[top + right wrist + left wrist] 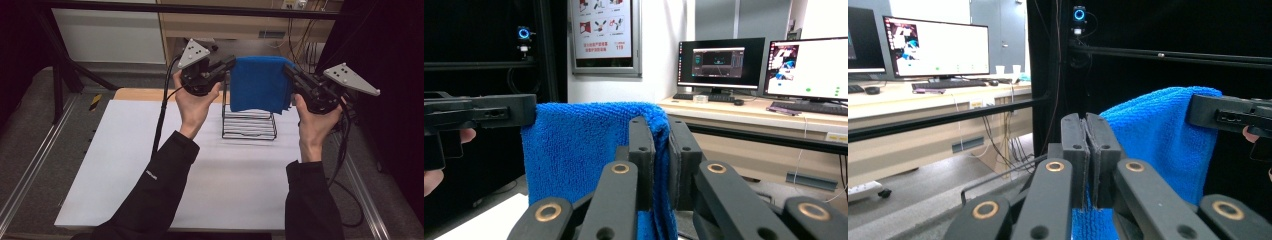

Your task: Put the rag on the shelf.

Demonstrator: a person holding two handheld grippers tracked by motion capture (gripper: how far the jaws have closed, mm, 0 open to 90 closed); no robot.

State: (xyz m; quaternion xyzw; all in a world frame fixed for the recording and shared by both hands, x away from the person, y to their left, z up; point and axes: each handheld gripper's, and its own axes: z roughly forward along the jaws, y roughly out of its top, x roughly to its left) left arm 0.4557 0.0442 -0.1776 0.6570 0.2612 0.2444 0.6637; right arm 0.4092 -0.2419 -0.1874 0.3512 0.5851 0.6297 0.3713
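Claws clamping blue towel

High view: even overhead light, white surface bright, dark corners, soft overall. Both gripper views: near tongs slightly soft, monitors glaring, black curtain backdrop dim, mild edge distortion

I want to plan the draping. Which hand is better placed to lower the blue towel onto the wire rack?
Neither clearly: left claw and right claw each pinch a top corner of the towel, level, above the rack. Probably lower both together.
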